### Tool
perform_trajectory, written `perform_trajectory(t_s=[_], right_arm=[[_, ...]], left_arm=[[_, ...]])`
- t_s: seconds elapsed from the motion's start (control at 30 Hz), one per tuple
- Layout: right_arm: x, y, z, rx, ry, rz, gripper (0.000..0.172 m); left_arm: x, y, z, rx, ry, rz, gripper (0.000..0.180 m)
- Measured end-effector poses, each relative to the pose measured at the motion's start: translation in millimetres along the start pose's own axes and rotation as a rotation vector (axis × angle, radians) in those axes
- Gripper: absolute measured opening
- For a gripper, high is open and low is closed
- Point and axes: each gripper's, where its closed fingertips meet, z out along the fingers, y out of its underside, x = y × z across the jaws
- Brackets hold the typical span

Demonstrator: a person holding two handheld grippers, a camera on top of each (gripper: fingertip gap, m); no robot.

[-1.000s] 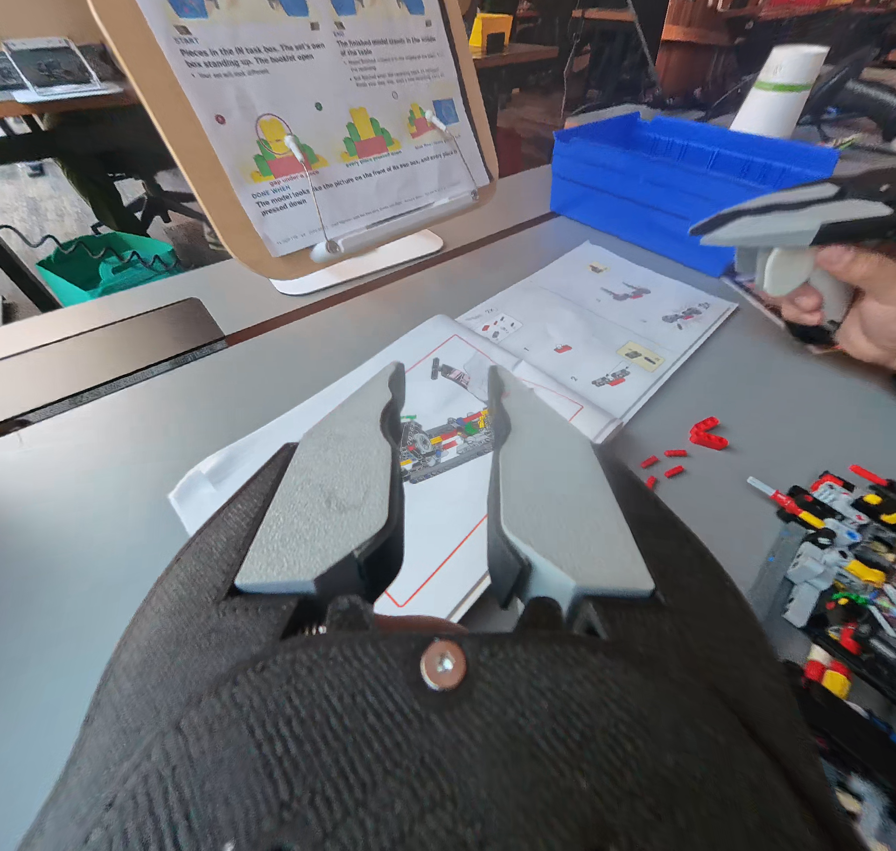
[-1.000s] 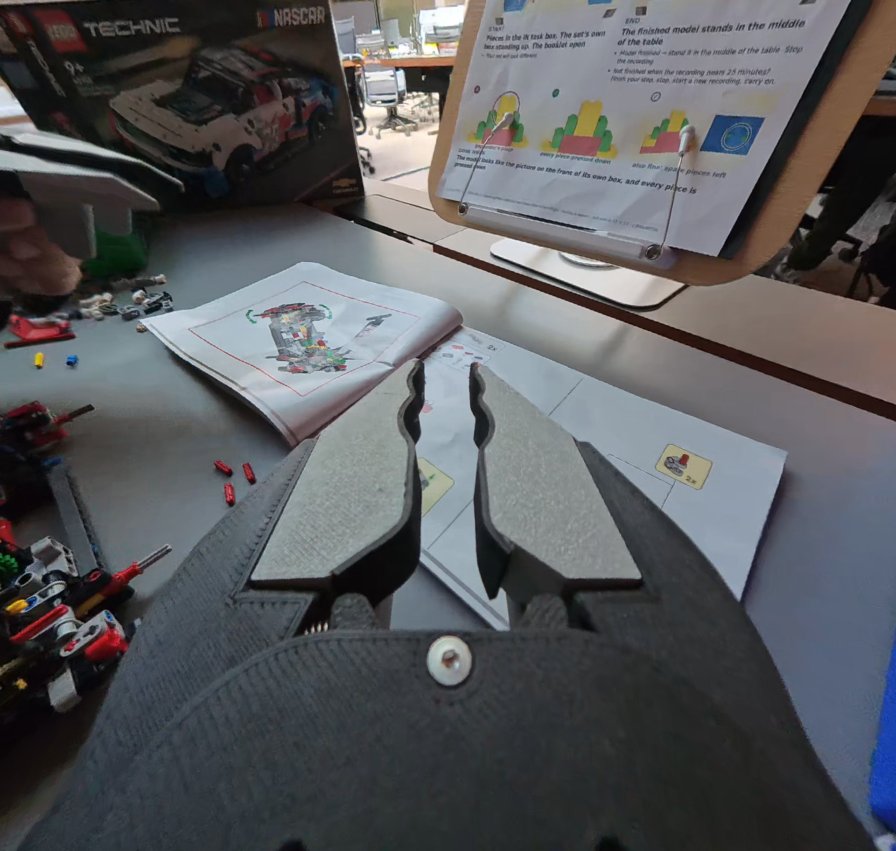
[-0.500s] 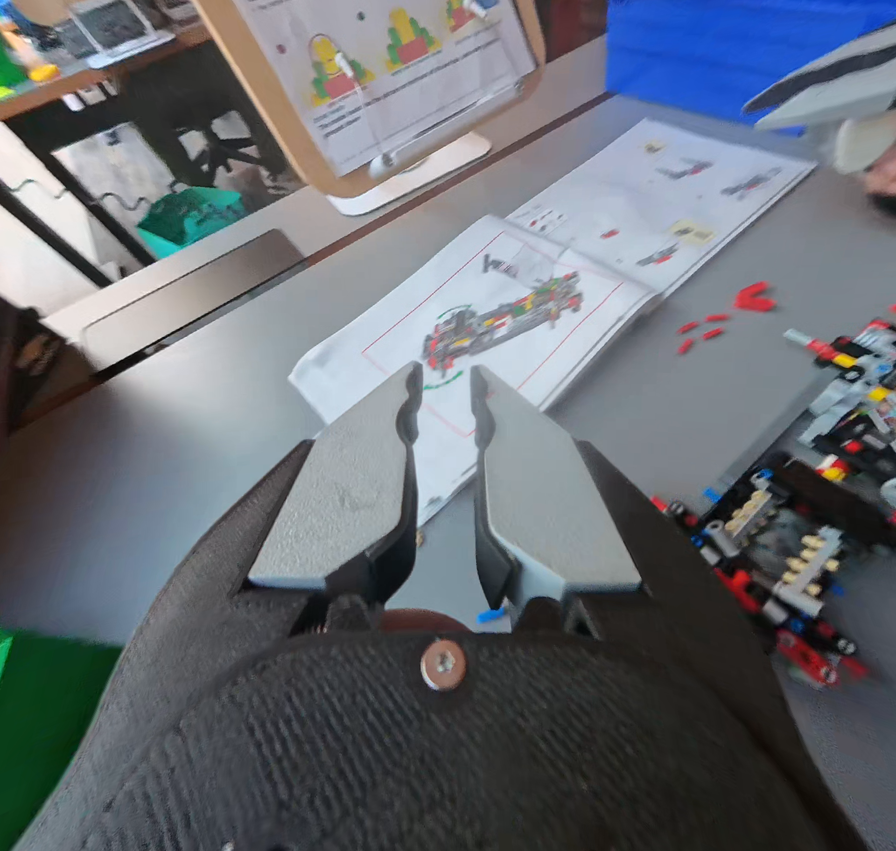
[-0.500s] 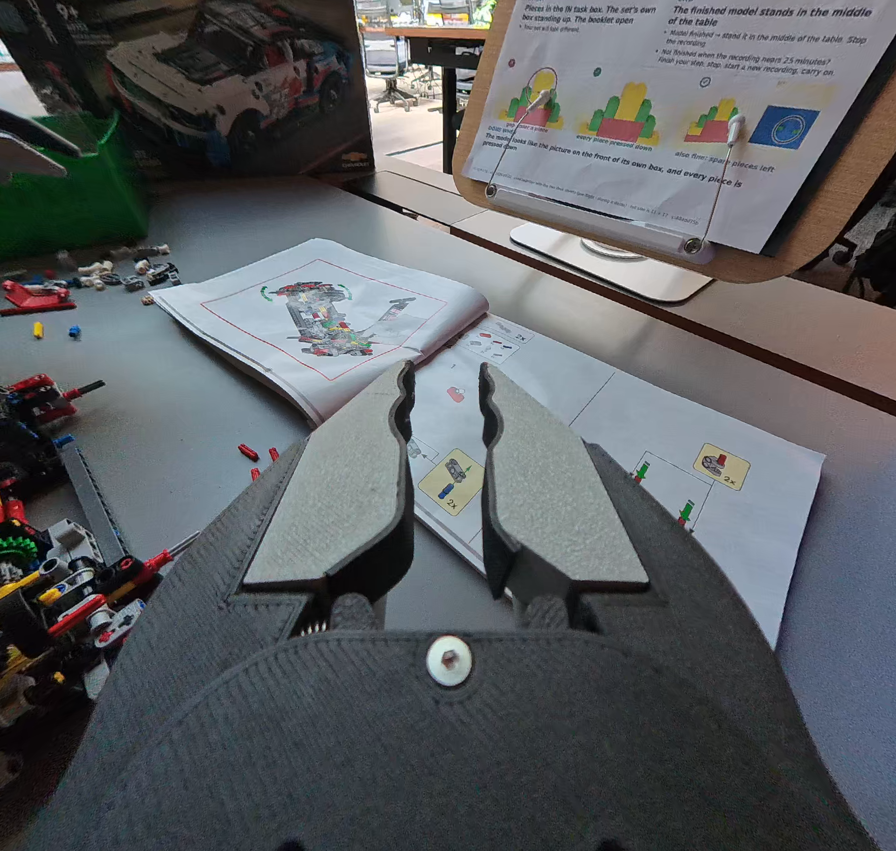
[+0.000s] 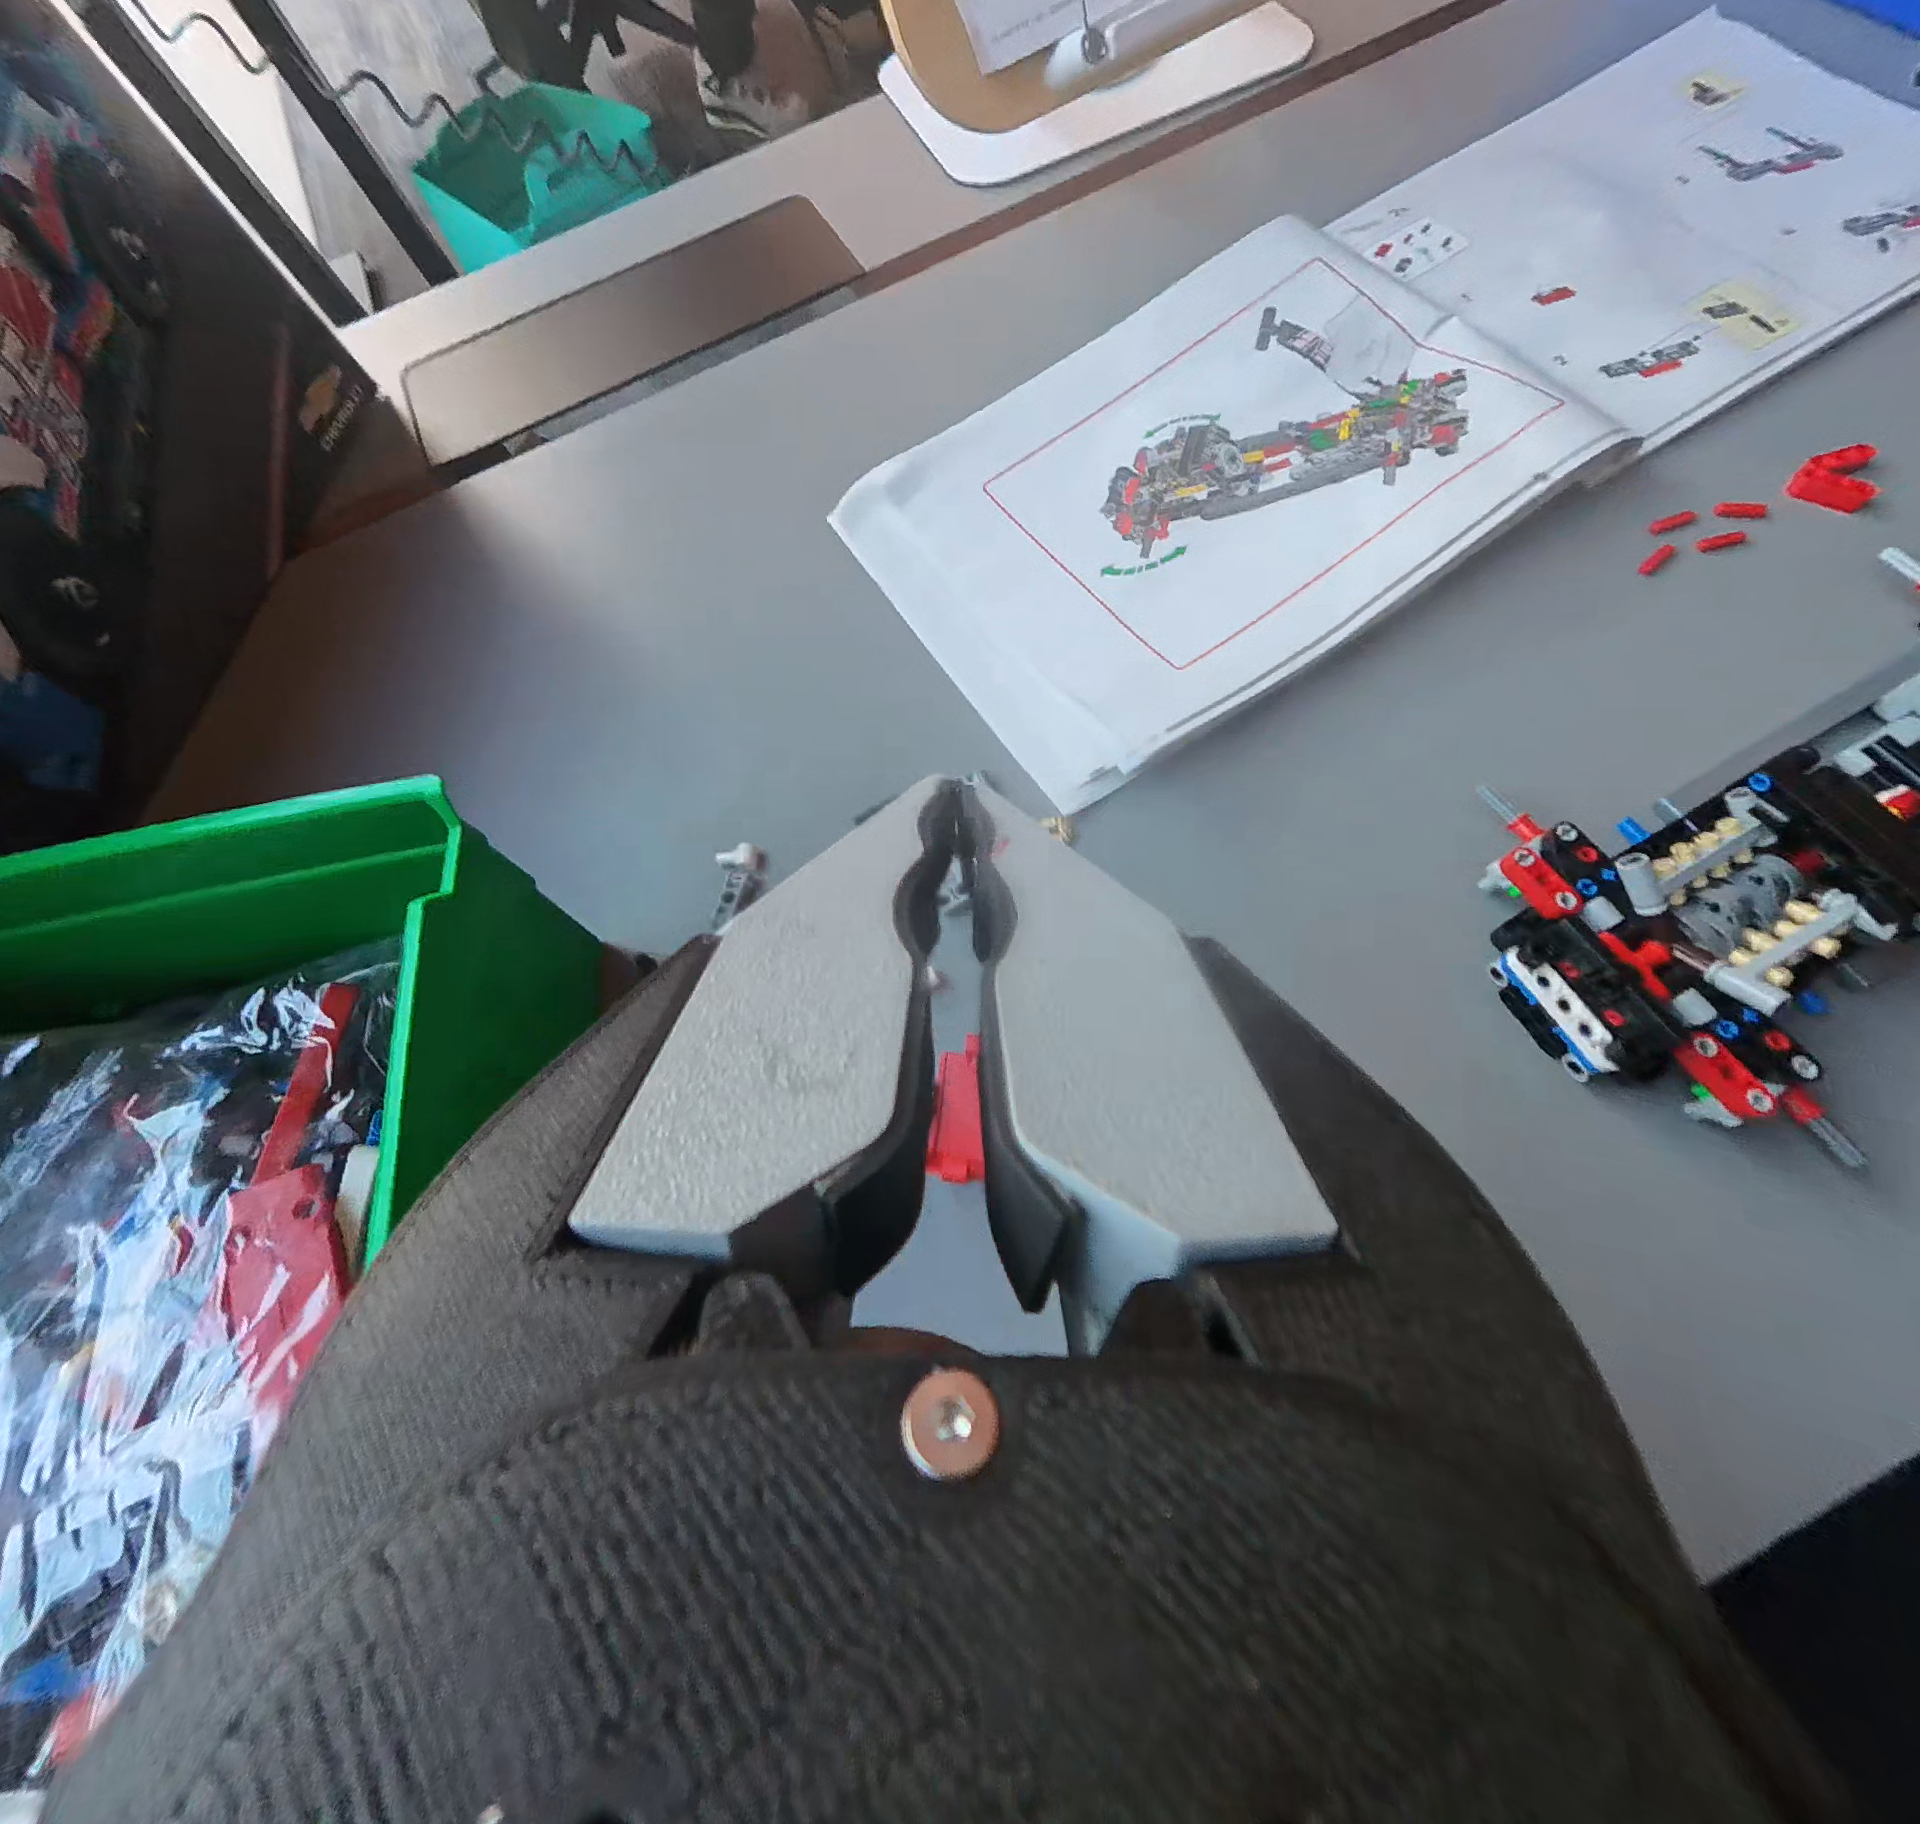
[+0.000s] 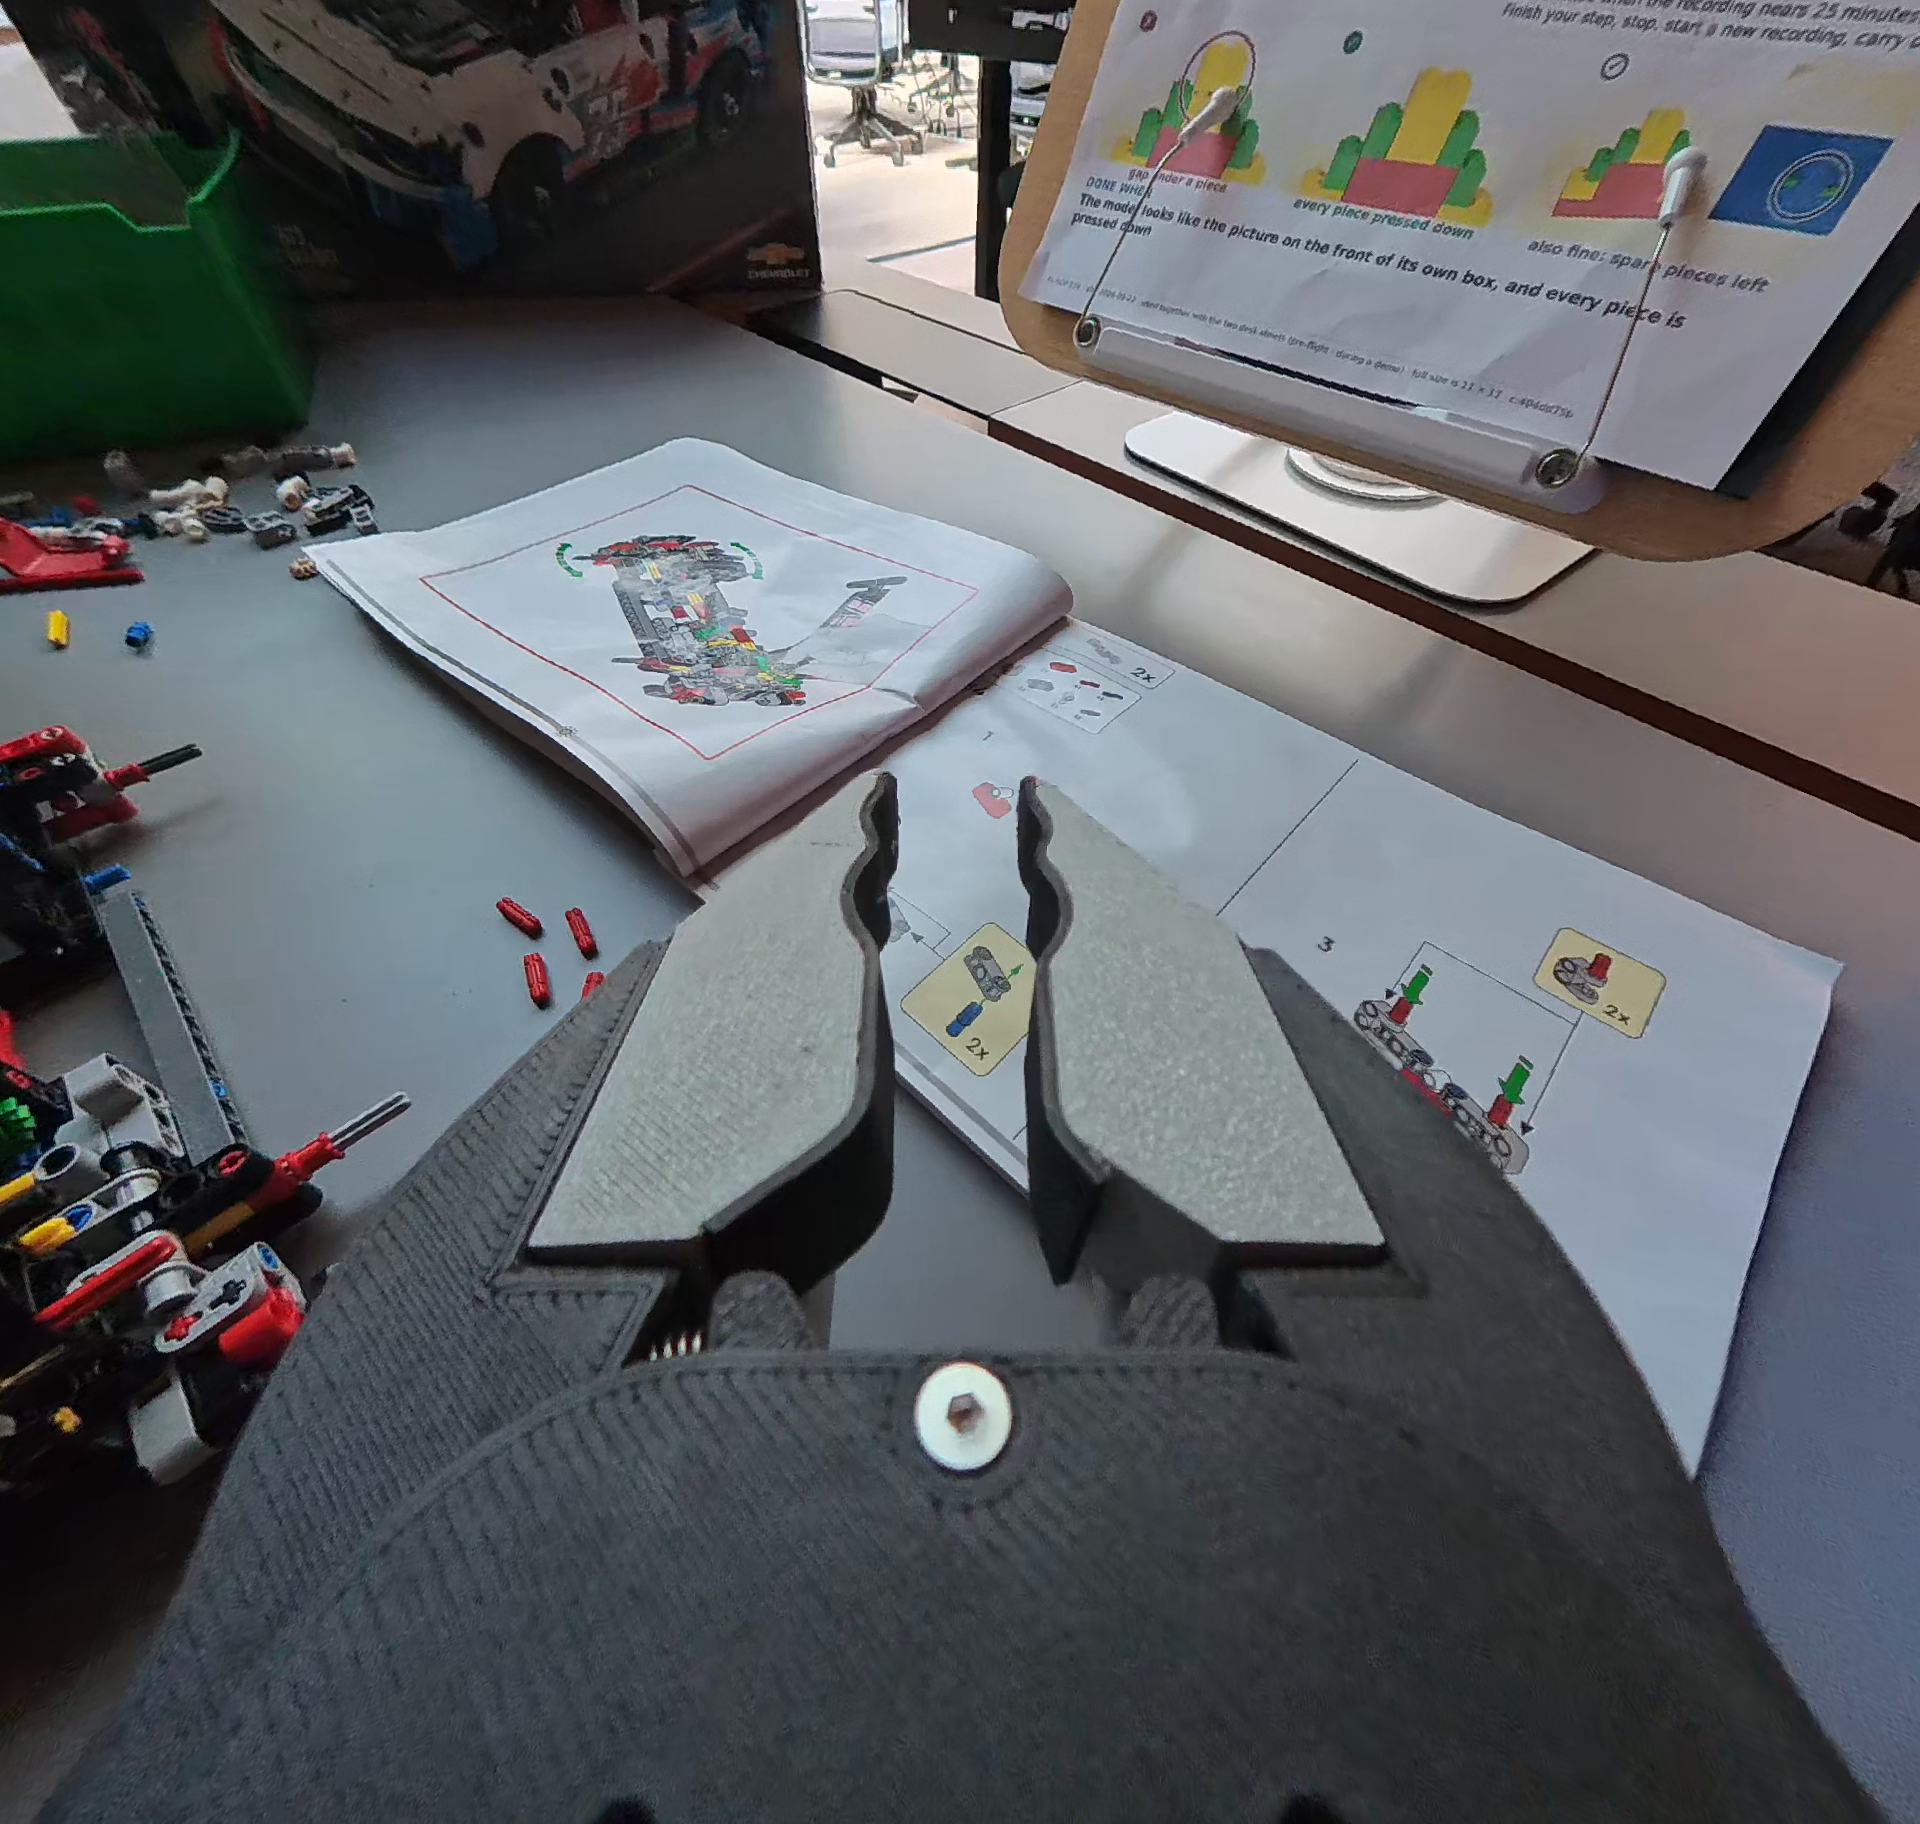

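Observation:
My left gripper is shut, its fingertips touching, with nothing visible between them. It hovers over the grey table beside the green bin, above small loose parts and a flat red piece that lies on the table below the fingers. My right gripper is open and empty, low over the right page of the open instruction booklet. The booklet also shows in the left wrist view. A partly built black, red and grey model lies to the right of my left gripper; it also shows in the right wrist view.
The green bin holds plastic bags of pieces. Red pins lie by the booklet, and more loose pieces near the set's box. A wooden stand with a printed sheet stands behind the booklet. Left tips to right tips: about 40 cm.
My left gripper swung left and down from over the booklet to beside the green bin, and its fingers came together. My right gripper stayed open over the booklet and moved only slightly.

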Motion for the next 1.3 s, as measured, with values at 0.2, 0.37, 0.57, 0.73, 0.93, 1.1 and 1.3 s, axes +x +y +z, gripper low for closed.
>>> perform_trajectory(t_s=[0.2,0.37,0.57,0.73,0.93,1.1,1.3], right_arm=[[1,7,2,-0.009,0.002,0.01,0.017],[2,11,5,-0.021,-0.008,0.026,0.016],[-1,11,7,-0.023,-0.034,0.03,0.015],[-7,11,8,-0.024,-0.06,0.03,0.015],[-13,10,10,-0.021,-0.089,0.041,0.014],[-15,8,9,-0.017,-0.093,0.042,0.014],[-14,4,6,-0.001,-0.093,0.045,0.013]], left_arm=[[-4,55,11,-0.225,0.041,-0.001,0.0],[25,65,23,-0.277,0.148,0.096,0.002],[66,91,54,-0.389,0.286,0.249,0.006],[69,94,58,-0.382,0.332,0.309,0.008],[66,100,59,-0.374,0.357,0.451,0.018],[73,100,63,-0.37,0.437,0.488,0.015],[76,106,69,-0.444,0.486,0.493,0.002]])
